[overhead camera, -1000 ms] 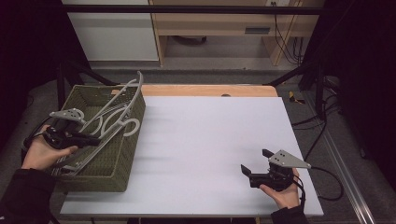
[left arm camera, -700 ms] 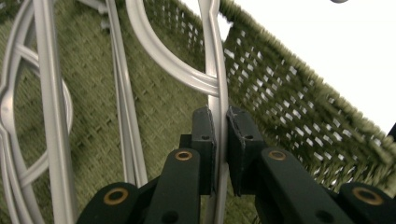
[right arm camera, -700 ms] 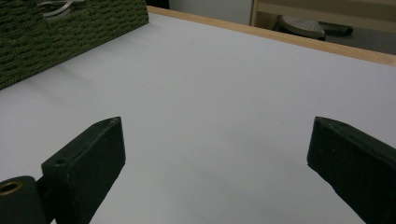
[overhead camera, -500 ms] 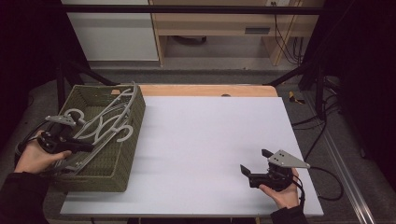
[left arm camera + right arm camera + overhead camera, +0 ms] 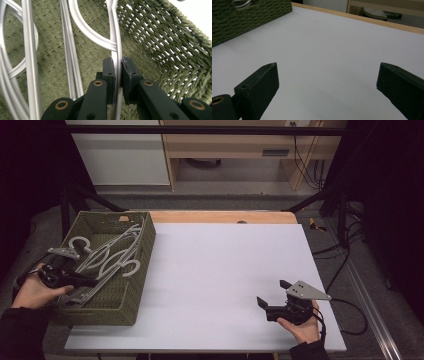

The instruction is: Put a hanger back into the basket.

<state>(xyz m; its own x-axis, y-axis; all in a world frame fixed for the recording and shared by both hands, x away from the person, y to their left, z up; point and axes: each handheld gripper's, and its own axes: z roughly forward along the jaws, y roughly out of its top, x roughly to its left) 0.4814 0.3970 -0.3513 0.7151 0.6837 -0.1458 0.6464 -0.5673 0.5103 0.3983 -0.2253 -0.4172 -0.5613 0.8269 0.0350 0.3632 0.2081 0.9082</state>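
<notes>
Hangers [image 5: 107, 257], grey and tangled, lie in the green woven basket [image 5: 145, 265] at the left edge of the white table [image 5: 225, 265]. In the high view the left gripper [image 5: 92, 282] reaches over the basket's near-left rim with its tips down among them, while the right gripper [image 5: 270, 295] rests in the person's hand well off to the other side, low over bare tabletop, pointing toward the basket.

In the left gripper view the jaws are pressed together on one thin hanger bar [image 5: 117, 57], which runs straight up between the pads; a curved limb of a hanger joins that bar just above the tips. More bars lie to the jaws' left, and the basket's wall [image 5: 175, 50] rises close on their right. I judge the pinch sound but narrow, so a lift should go straight up and slowly, watching that the curved limb ahead of the tips does not drag neighbouring hangers along. Tilting away from the wall would likely keep the bar from snagging the weave.

In the right gripper view the jaws stand spread wide with only table between them, the basket's outer side [image 5: 249, 20] far ahead on their left. That free tool could well steady the basket or take the hanger's other end, should it come up tangled.
</notes>
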